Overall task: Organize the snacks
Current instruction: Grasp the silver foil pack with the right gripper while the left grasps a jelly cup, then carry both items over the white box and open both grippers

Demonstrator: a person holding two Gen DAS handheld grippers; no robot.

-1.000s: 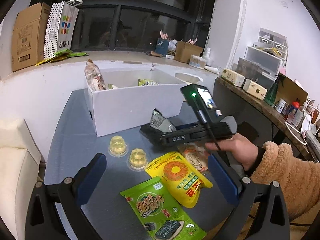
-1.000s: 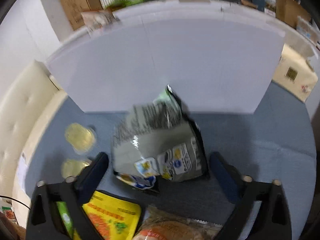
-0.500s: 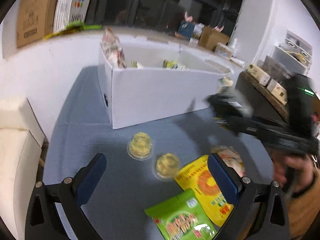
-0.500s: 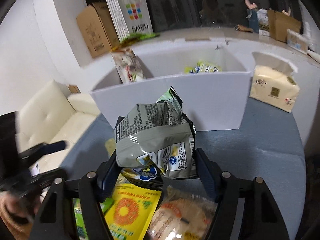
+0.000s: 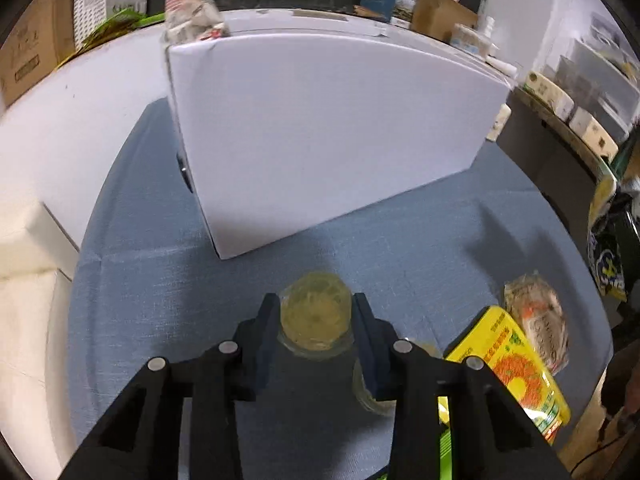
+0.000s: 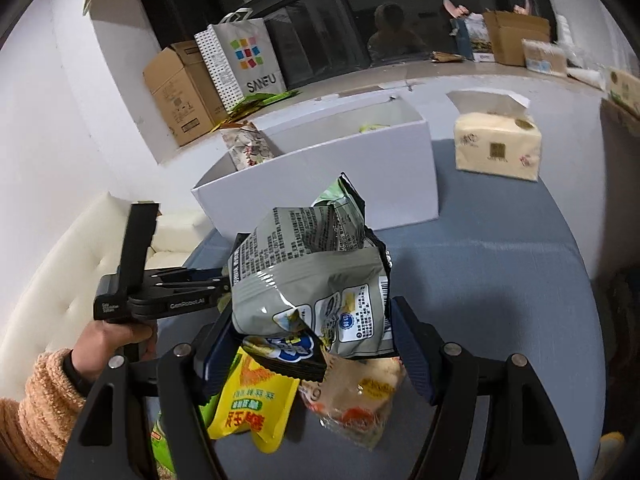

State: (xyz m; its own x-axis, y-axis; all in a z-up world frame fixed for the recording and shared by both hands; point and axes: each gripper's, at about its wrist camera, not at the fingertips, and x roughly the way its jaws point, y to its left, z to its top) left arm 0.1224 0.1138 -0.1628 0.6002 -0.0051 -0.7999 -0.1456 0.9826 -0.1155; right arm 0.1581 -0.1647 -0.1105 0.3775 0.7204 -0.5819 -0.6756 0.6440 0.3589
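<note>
My left gripper (image 5: 316,316) is shut on a yellow jelly cup (image 5: 315,312) on the blue tablecloth, just in front of the white box (image 5: 320,136). A second jelly cup (image 5: 370,388) sits partly hidden behind the right finger. My right gripper (image 6: 310,344) is shut on a grey snack bag (image 6: 312,276) and holds it above the table, in front of the white box (image 6: 320,176). Below it lie a yellow snack packet (image 6: 248,404) and a clear wrapped snack (image 6: 360,396). The left gripper also shows in the right wrist view (image 6: 160,300).
A yellow packet (image 5: 516,368) and a wrapped snack (image 5: 536,320) lie right of the left gripper. A tissue pack (image 6: 496,146) stands right of the box. A snack bag (image 5: 192,16) sticks out of the box. A white sofa (image 6: 60,280) is at left.
The left gripper dropped toward the table and closed around the nearer jelly cup. The right gripper lifted the grey bag higher and back from the box.
</note>
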